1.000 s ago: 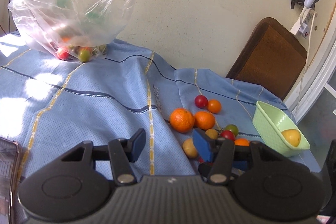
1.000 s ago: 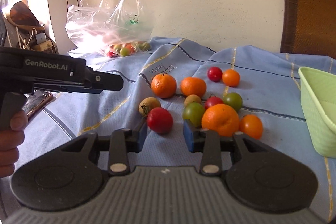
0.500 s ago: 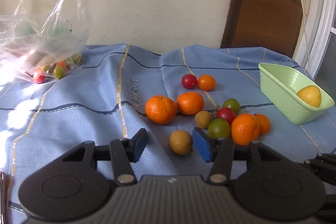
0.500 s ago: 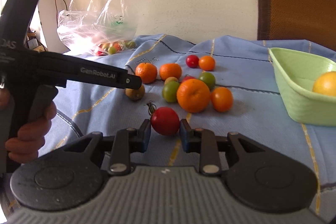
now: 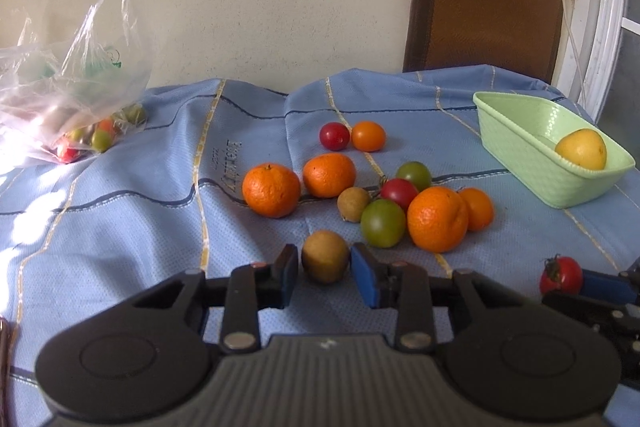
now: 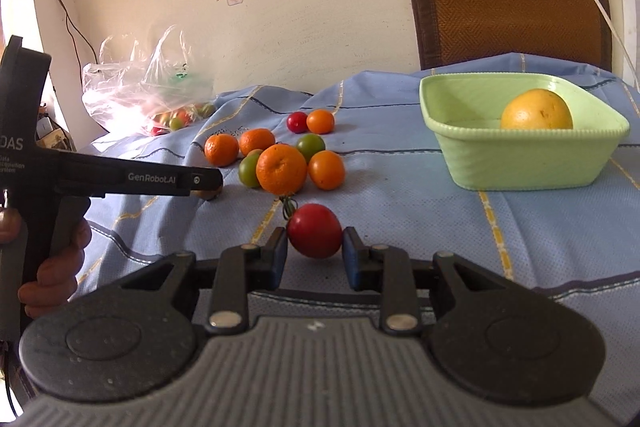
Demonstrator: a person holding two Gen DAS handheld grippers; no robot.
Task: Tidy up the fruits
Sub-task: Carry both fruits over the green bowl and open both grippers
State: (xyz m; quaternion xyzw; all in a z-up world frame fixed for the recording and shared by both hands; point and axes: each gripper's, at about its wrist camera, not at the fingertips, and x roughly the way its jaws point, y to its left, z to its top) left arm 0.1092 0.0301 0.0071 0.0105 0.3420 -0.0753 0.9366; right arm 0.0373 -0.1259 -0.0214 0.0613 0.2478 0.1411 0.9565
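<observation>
Right now the right gripper (image 6: pixel 315 254) pinches a red tomato (image 6: pixel 314 231) between its 2 pads, lifted just above the blue cloth (image 6: pixel 400 211), near the green basket (image 6: pixel 520 163) that holds 1 yellow fruit (image 6: pixel 536 110). Meanwhile the left gripper (image 5: pixel 325 273) is spread, its fingers on either side of a small brown fruit (image 5: pixel 325 255) lying on the cloth, apart from it. Oranges (image 5: pixel 437 219) and tomatoes cluster just beyond.

Red tomato (image 6: pixel 315 231) in right claw (image 6: pixel 315 254), brown fruit (image 5: pixel 325 256) on cloth
</observation>
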